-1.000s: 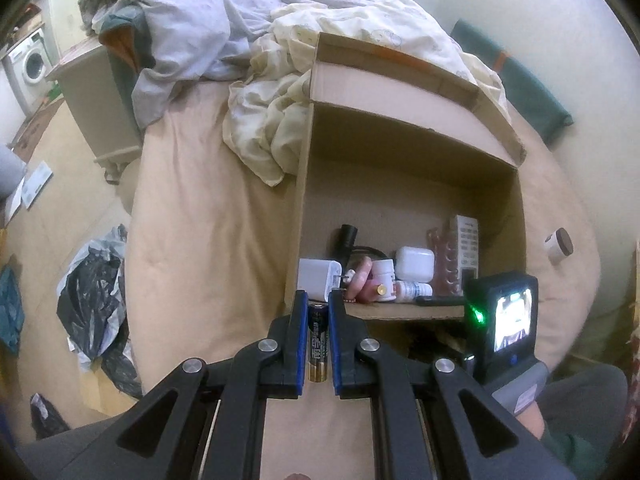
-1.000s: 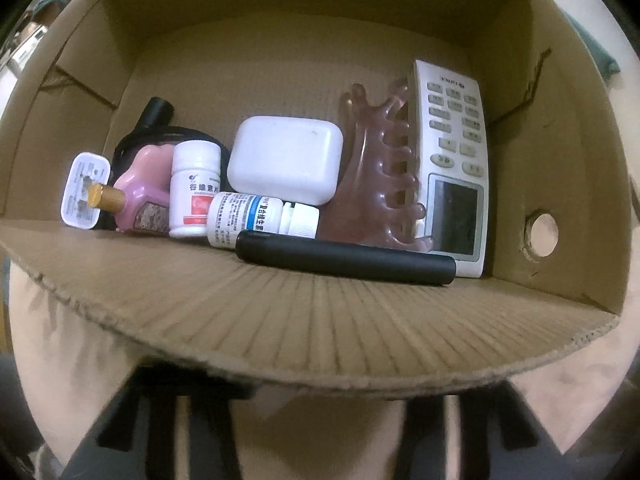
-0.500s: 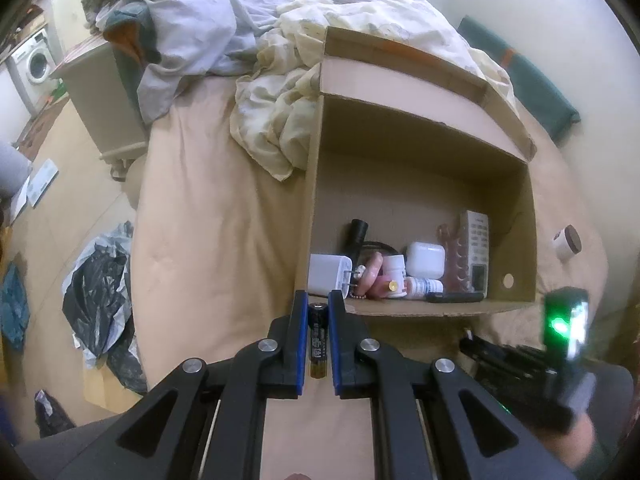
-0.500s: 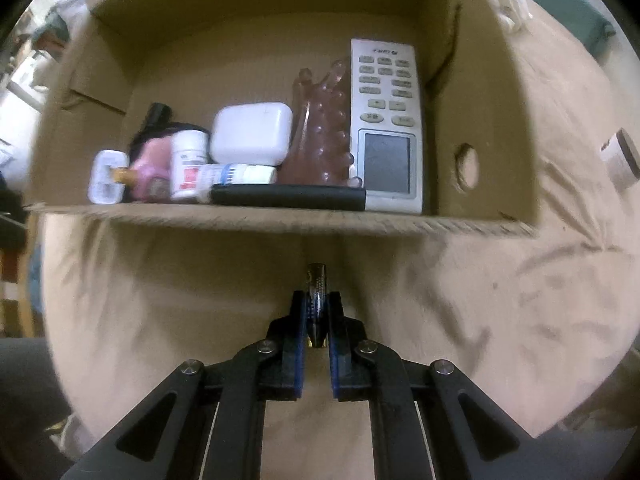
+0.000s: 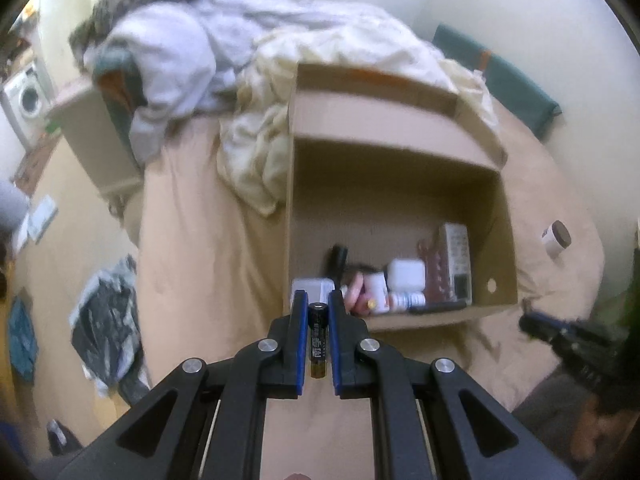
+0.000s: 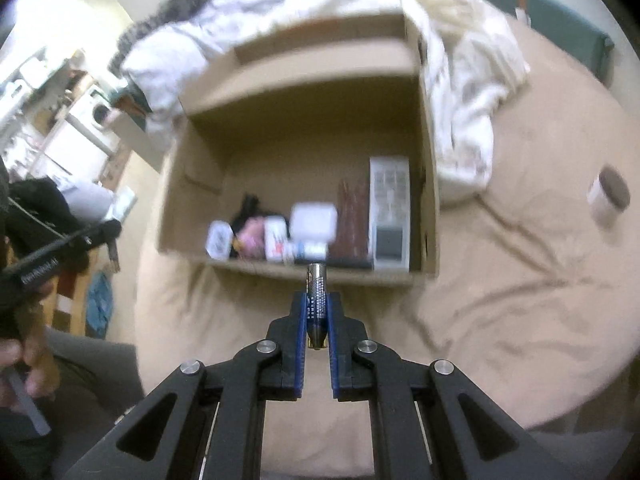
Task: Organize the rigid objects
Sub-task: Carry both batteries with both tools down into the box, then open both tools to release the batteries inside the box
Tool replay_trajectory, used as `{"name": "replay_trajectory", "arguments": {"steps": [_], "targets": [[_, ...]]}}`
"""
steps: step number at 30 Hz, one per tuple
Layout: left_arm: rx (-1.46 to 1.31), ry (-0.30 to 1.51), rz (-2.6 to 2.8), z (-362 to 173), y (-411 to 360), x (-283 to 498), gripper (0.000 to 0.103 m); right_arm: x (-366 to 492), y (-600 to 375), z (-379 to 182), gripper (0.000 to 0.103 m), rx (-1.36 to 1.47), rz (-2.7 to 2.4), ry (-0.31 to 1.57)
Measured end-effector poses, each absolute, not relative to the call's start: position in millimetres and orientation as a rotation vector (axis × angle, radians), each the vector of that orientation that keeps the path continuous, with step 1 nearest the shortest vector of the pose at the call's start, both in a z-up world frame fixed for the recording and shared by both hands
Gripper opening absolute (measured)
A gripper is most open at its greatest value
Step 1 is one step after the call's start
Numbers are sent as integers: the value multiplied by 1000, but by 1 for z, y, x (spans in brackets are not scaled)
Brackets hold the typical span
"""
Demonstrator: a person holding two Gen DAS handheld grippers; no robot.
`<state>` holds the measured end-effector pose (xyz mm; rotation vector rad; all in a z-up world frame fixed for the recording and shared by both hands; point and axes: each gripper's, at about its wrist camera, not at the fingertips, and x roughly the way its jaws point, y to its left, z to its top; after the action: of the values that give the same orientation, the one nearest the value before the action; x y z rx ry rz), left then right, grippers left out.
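Battery [image 5: 319,340] pinched between the blue pads of the left claw [image 5: 318,312], long axis parallel to the fingers, dark end forward, gold end back toward the palm. Second battery [image 6: 316,304] pinched likewise in the right claw [image 6: 317,308], metal cap protruding past the fingertips, axis aimed at the box. Both held in the air above the bed [image 5: 208,240], neither touching the sheet.

Cardboard box [image 6: 428,184] directly ahead of and below both claws, open side up, near wall lowest. Along that near wall, inside: white plug [image 6: 219,240], pink bottle [image 6: 253,236], pill bottles [image 6: 276,242], white case [image 6: 313,222], hair clip [image 6: 352,216], remote [image 6: 390,208], dark pen [image 5: 438,307]. Floor of the box behind this row bare.

Right claw roughly centred on the box front, nearer the gap above the row; left claw at the box's left front corner. Judged: drop requires travel forward over the near wall, past the row.

Small jar [image 6: 608,196] on the bed, well right of the box.
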<state>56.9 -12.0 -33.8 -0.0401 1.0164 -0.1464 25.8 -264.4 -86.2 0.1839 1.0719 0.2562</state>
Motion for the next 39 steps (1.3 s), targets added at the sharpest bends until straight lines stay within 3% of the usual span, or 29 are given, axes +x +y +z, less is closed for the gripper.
{"name": "replay_trajectory", "arguments": {"steps": [10,20,39], "targets": [[24,959,-158,-13,-45,111,9,85,-267,-60,10,140,261,953],[55,1054,-103,-97,-57,142,9,117,-275,-126,10,169,210,1055],[165,1087,-100,-136,-71,150,9,121,-260,-153,10,150,240,1157]]}}
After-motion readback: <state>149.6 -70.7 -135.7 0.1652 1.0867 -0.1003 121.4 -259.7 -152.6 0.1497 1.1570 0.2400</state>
